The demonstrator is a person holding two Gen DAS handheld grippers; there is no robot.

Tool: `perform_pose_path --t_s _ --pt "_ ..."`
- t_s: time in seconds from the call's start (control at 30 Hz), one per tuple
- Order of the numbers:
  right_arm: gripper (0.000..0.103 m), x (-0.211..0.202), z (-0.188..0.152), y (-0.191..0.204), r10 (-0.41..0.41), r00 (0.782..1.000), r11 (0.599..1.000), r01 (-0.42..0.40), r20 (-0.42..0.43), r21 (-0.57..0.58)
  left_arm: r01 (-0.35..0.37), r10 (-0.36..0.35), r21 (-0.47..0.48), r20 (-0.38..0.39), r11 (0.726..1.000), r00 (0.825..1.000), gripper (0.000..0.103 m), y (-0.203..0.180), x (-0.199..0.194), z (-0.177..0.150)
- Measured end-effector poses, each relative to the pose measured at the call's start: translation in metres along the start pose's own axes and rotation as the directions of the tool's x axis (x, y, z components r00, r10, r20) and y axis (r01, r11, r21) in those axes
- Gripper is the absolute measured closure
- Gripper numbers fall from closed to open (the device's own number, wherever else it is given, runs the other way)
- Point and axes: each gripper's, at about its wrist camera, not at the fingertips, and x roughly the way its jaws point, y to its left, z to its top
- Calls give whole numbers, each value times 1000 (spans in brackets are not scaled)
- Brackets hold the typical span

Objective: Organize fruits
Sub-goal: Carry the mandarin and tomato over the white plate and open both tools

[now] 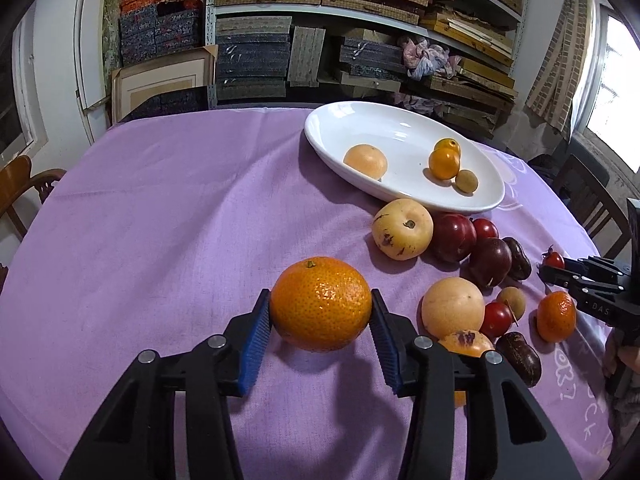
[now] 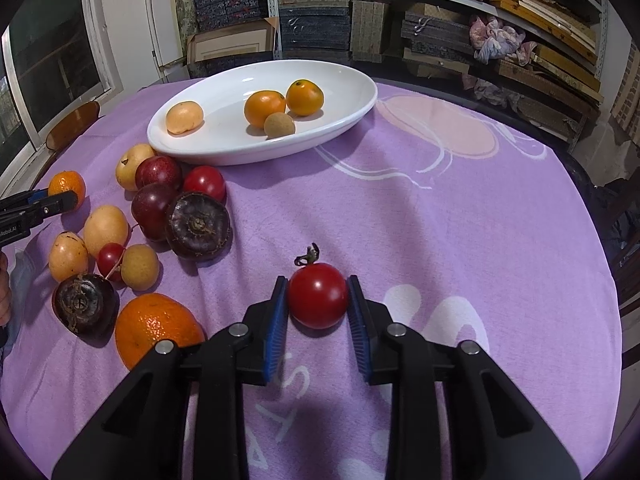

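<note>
My left gripper [image 1: 320, 306] is shut on a large orange mandarin [image 1: 321, 303], held just above the purple cloth. My right gripper [image 2: 318, 294] is shut on a red cherry tomato [image 2: 318, 295] with a green stem. Each shows in the other view: the right gripper [image 1: 550, 267] at the right edge, the left gripper [image 2: 60, 196] at the left edge. A white oval dish [image 1: 360, 120] stands further back and holds a pale loquat [image 1: 366, 161], two small oranges [image 1: 444, 162] and a longan [image 1: 467, 181].
Loose fruit lies between the grippers and the dish [image 2: 344, 116]: a yellow pear [image 1: 402, 229], dark plums [image 1: 454, 237], cherry tomatoes [image 1: 496, 314], a mandarin [image 1: 556, 316], water chestnuts [image 2: 199, 225], longans [image 2: 140, 267]. Wooden chairs [image 1: 588, 196] ring the table; shelves stand behind.
</note>
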Motion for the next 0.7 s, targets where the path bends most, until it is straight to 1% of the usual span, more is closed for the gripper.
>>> perform_pose_path --t_s 0.1,0.2,0.27,0.33,0.4,0.5,0.57,0.7 --pt "75 -2 0 -3 0 1000 1000 0 14 18 -11 11 -2 8 1000 1000 55 0 1 3" --pt "75 -12 7 -8 18 998 999 -21 57 48 -17 17 4 43 1000 999 55 -3 -4 21" --pt "75 -21 20 -10 37 996 998 -42 85 56 -21 20 16 72 1000 997 55 -8 -5 41" --pt "75 -26 42 -11 27 993 998 -33 117 50 -25 21 36 101 999 995 55 -16 -2 65" --pt "75 -22 67 -8 20 993 999 -24 119 31 -31 25 46 119 998 993 55 -25 6 90" --pt "75 -4 100 0 20 994 1000 -20 107 5 -36 32 33 107 999 994 55 -34 30 122" --pt "75 8 118 10 23 994 1000 -21 107 -17 -40 37 30 84 999 996 55 -38 52 143" --pt "75 27 141 45 70 992 994 -60 105 -95 -58 57 31 22 998 998 55 -47 99 169"
